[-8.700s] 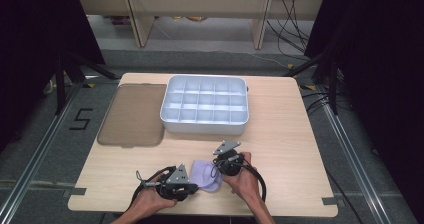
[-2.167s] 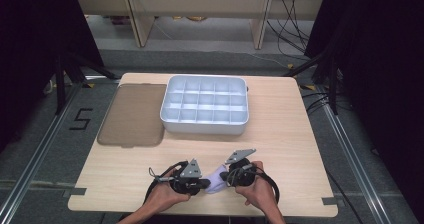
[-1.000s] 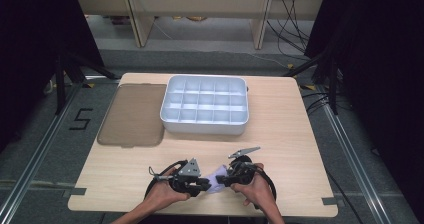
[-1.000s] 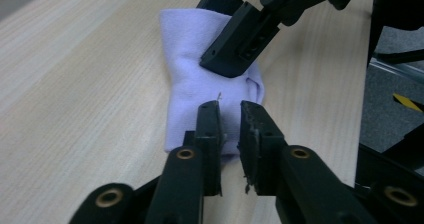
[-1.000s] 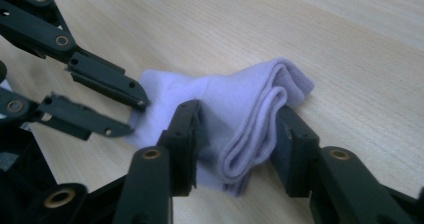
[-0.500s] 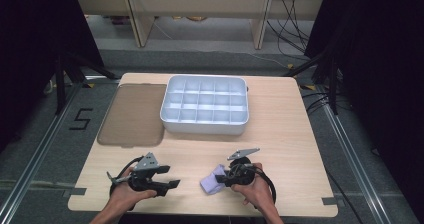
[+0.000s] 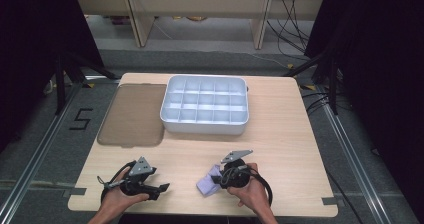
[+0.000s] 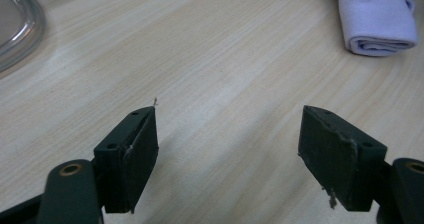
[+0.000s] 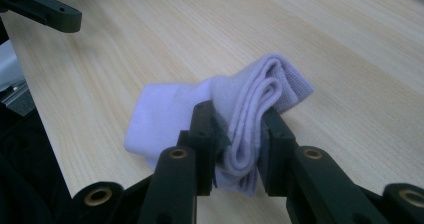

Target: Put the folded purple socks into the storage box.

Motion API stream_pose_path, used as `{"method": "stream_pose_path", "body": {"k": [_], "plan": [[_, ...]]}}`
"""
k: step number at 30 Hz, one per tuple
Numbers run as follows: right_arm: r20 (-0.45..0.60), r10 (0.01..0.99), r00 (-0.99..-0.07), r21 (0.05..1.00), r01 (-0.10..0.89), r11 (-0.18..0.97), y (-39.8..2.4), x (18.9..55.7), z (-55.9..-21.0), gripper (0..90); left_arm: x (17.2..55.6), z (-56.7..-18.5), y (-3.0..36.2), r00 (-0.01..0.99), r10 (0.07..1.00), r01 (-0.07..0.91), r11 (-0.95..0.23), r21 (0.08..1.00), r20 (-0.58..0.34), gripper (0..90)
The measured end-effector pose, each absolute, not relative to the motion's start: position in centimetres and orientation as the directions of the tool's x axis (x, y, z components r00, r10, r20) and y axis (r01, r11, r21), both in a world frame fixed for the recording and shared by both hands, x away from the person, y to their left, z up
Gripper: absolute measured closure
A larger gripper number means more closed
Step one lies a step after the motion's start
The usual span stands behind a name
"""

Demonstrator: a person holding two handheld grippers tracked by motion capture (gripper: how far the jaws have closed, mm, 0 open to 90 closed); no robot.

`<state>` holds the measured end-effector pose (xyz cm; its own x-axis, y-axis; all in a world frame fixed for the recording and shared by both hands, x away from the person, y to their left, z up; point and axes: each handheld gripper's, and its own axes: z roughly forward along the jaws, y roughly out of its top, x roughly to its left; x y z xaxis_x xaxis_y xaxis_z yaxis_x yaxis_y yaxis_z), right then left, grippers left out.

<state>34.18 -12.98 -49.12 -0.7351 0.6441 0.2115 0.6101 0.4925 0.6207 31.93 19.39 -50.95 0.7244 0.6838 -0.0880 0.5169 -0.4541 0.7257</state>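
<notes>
A folded pale lilac sock (image 7: 209, 183) lies near the table's front edge, right of centre. My right gripper (image 7: 220, 180) is shut on the folded sock (image 9: 240, 119), its two black pads squeezing the layers. My left gripper (image 7: 161, 189) sits to the left of the sock, well apart from it, close over bare wood. Its jaws have just been opening and stand wide with nothing between them. The left gripper view shows the rolled sock (image 8: 376, 19) at the top right, beyond its fingertips (image 8: 134, 149).
A white tray with several compartments (image 7: 205, 127) stands at mid-table. Its clear brownish lid (image 7: 134, 115) lies flat to the left, and the lid's rim (image 8: 20, 29) shows in the left gripper view. Bare wood stretches between the two grippers.
My left gripper let go of the sock, opened, and moved left away from it. The right gripper stayed put, still clamped on the sock.
</notes>
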Motion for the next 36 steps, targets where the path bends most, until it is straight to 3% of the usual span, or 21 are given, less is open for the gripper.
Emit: {"method": "stream_pose_path", "body": {"k": [9,22,36], "plan": [[0.18,0.63,-0.755,0.636,0.578,0.511,-13.0,34.1,-48.1,72.9,31.9,-50.9,19.8,0.693,0.714,0.525,-0.408,0.747,-0.098,22.2],[0.102,0.651,-0.752,0.694,0.523,0.495,-14.6,34.3,-45.3,72.8,31.5,-51.0,19.4,0.721,0.687,0.517,-0.449,0.729,-0.088,21.6],[0.084,0.692,-0.717,0.685,0.546,0.483,-15.8,35.8,-44.1,72.8,31.7,-51.0,19.5,0.72,0.69,0.515,-0.453,0.728,-0.081,21.4]]}}
